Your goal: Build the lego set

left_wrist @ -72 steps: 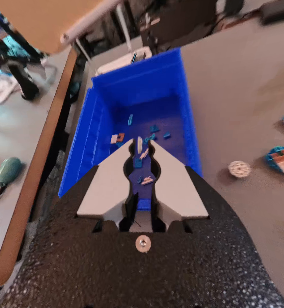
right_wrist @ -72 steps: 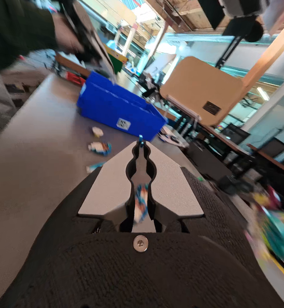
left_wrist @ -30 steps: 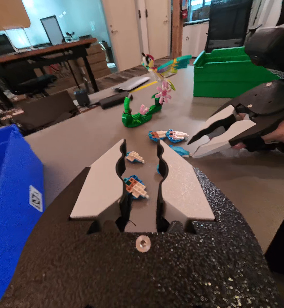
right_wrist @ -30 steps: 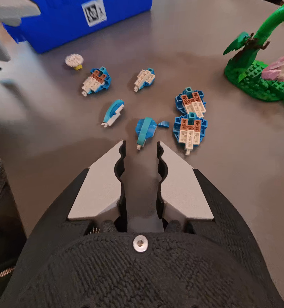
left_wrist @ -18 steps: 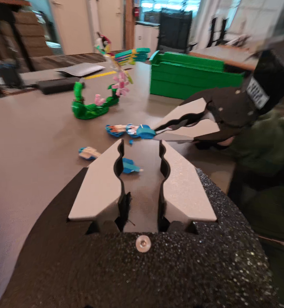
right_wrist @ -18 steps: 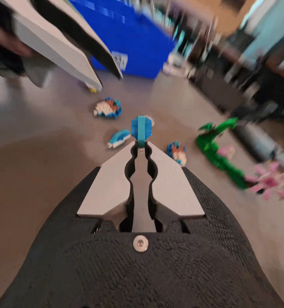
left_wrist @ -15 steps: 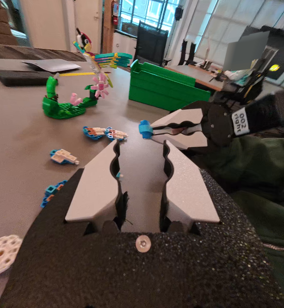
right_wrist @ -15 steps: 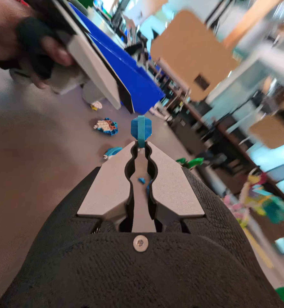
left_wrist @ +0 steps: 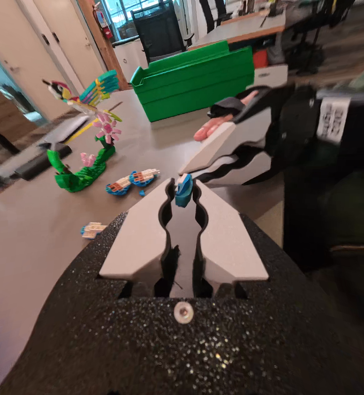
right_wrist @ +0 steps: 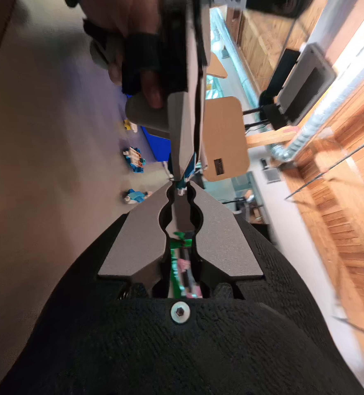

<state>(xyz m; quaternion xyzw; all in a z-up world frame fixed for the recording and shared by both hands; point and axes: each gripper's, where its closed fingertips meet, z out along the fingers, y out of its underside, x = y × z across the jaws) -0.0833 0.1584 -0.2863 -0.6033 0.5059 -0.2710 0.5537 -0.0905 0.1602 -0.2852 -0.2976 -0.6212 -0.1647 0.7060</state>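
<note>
A small blue and teal brick piece (left_wrist: 183, 190) with a white end is held in the air between both grippers. My left gripper (left_wrist: 183, 183) is shut on it across its blue body. My right gripper (left_wrist: 187, 176) comes in from the right, tip to tip with the left, with its fingertips on the piece's white end. In the right wrist view the right gripper (right_wrist: 181, 184) pinches the white end of the piece (right_wrist: 181, 190), and the left gripper (right_wrist: 184, 171) reaches down from above onto the same piece. A person's gloved hand holds each gripper.
On the grey table (left_wrist: 27, 224) lie two blue, white and brown brick assemblies (left_wrist: 119, 186) (left_wrist: 144, 177), a smaller one (left_wrist: 92, 229) and a loose blue bit (left_wrist: 142, 193). A green brick plant (left_wrist: 80, 177) carries a brick bird (left_wrist: 80, 96). A green bin (left_wrist: 193, 89) stands behind, a blue bin (right_wrist: 157, 147) farther off. Only a small space, under 4 cm, lies between the two pairs of fingers.
The right gripper picked the blue piece off the table and lifted it. The left gripper came from the blue bin, met it in the air and closed on the piece.
</note>
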